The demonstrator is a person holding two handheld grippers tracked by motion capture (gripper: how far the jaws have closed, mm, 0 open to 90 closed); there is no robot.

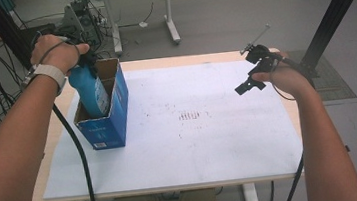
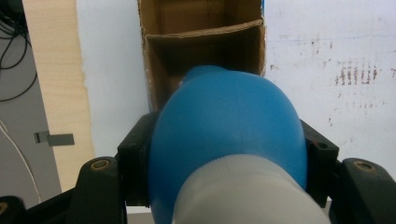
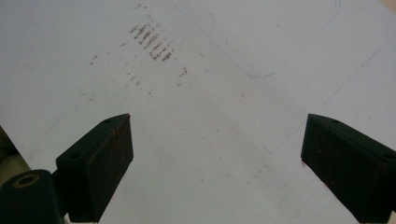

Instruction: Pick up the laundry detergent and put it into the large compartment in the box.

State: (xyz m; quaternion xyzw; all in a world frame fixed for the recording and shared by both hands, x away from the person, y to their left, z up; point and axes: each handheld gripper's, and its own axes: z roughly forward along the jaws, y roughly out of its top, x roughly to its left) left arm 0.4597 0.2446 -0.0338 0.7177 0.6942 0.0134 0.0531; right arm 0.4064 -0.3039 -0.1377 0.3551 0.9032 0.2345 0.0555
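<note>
Bottle, blue w/ a grey cap, is clamped by the L gripper and held partly inside the near compartment of the box at the table's left edge. R gripper is held over bare table, jaws wide apart, nothing between. A snag on the cardboard divider could tip the box if the bottle is lowered off-centre. That divider is seen in the L gripper view; in the high view it is hidden by the bottle.
</note>
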